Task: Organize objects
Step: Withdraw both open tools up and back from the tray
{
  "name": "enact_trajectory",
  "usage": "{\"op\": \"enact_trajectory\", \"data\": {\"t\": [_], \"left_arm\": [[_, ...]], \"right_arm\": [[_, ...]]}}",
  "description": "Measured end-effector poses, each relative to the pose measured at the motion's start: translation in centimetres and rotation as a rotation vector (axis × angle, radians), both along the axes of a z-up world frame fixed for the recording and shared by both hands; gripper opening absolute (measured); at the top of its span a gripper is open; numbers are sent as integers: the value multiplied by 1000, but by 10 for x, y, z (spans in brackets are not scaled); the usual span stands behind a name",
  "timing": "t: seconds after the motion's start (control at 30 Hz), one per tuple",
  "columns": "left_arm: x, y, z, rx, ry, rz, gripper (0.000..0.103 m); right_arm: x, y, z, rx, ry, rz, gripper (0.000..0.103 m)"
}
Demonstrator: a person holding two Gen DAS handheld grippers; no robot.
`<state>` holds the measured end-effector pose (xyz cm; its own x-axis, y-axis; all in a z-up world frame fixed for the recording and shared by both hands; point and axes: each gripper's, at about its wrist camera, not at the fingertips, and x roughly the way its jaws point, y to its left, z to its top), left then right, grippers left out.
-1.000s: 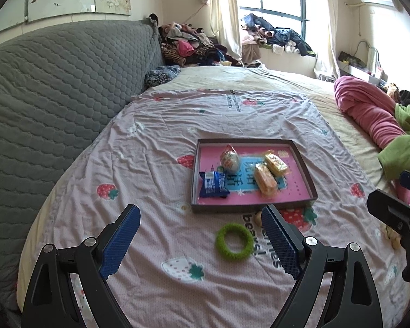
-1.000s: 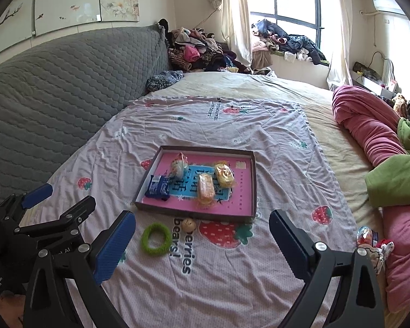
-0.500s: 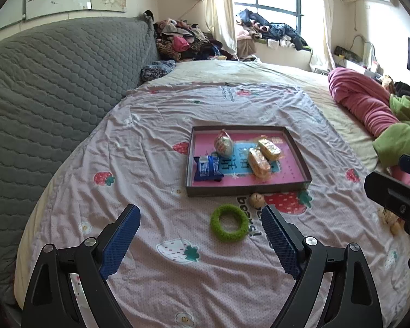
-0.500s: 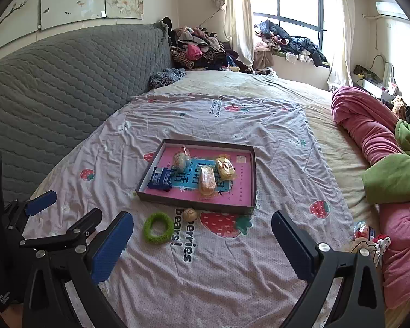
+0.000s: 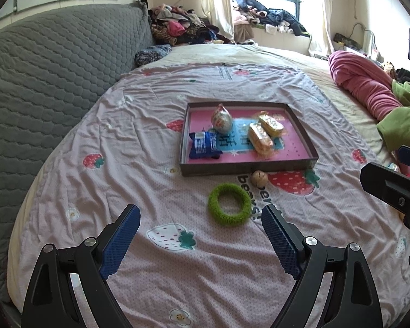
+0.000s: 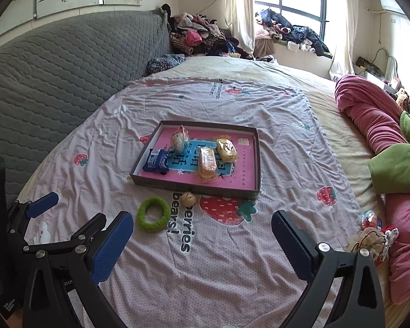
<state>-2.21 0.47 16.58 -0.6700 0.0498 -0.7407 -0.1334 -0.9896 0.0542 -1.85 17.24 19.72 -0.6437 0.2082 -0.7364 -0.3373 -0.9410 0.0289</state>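
Observation:
A shallow dark tray (image 5: 248, 169) (image 6: 194, 190) with a pink floor lies on the strawberry sheet. In it sit a blue snack packet (image 5: 204, 145) (image 6: 156, 161), a round wrapped sweet (image 5: 221, 119) (image 6: 179, 140) and two yellow wrapped cakes (image 5: 260, 138) (image 6: 207, 161). Just in front of the tray lie a small tan ball (image 5: 259, 178) (image 6: 188, 199) and a fuzzy green ring (image 5: 229, 204) (image 6: 153, 213). My left gripper (image 5: 201, 242) hangs open above the sheet, short of the ring, nothing between its fingers. My right gripper (image 6: 202, 244) is open too, the ring ahead to its left.
A grey quilted headboard (image 5: 41, 87) runs along the left. Rolled pink and green blankets (image 6: 374, 125) lie on the right, with small trinkets (image 6: 369, 232) beside them. Clothes (image 5: 183, 27) pile up at the far end under the window.
Both grippers have sunk toward the bed; the tray, ring and ball now sit higher in both views. Both stay open, and nothing on the bed has moved.

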Motion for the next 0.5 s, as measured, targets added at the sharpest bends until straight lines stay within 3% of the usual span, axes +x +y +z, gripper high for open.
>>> {"op": "enact_trajectory", "data": {"t": [0.5], "left_arm": [[-21, 1, -47, -2, -62, -11, 91]], "right_arm": [[-26, 7, -44, -45, -54, -1, 102]]}}
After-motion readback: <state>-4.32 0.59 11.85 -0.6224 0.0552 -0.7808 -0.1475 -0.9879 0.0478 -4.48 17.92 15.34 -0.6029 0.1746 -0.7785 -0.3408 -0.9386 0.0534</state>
